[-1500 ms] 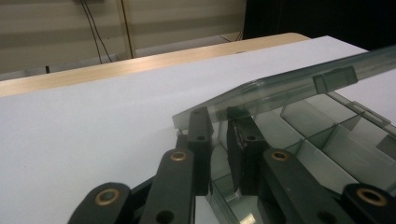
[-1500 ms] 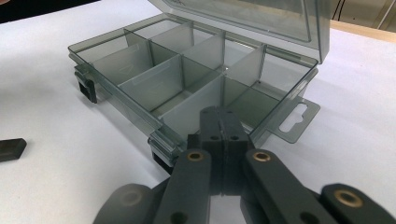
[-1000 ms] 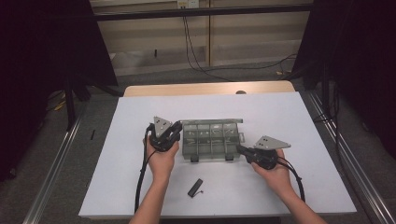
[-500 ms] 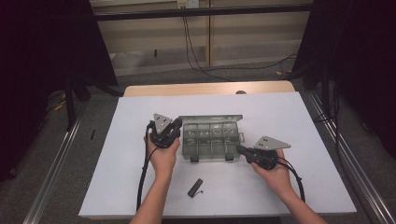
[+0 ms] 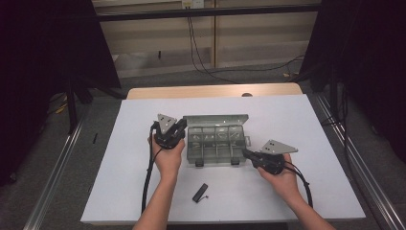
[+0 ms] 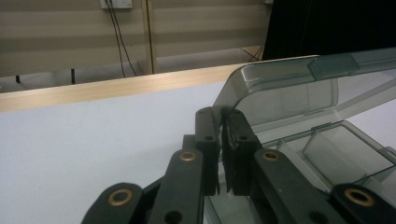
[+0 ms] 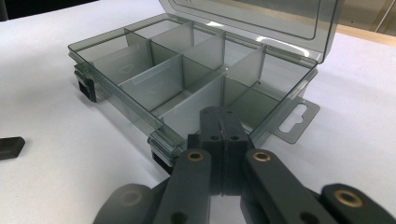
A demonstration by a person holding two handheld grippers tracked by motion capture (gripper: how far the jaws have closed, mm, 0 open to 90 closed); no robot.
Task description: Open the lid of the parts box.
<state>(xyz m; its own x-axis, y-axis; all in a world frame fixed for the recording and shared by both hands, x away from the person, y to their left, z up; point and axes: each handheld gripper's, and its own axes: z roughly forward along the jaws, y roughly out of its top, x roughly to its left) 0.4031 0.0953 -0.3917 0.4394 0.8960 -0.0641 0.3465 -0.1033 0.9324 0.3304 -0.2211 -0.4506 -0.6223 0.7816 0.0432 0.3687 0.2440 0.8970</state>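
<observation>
Nearest to me on the white counter [image 5: 143, 191] lies a small black piece [image 5: 199, 192], which has not moved since the earlier high views. My right hand-held gripper [image 5: 246, 153] has also kept its place: its jaws are pressed fully together with nothing between them, tips right at the near right corner of the clear grey compartment box [image 5: 216, 145], just beside the hang tab [image 7: 293, 122]. The right gripper view puts those closed tips [image 7: 222, 114] against the box's front edge. My left hand-held gripper [image 5: 181, 125] has edged very little from the earlier view; it sits at the box's far left corner, and in the left gripper view its tips [image 6: 222, 114] are closed to a thin slit at the corner of the raised lid [image 6: 299, 86]. Whether they actually pinch the lid's edge I cannot tell. The box stays at mid-counter, lid standing open on the far side, just as before. I can read no brand, label or writing anywhere. Beyond the counter's wooden far edge [image 5: 210, 91], cables [image 5: 201, 52] hang down.
</observation>
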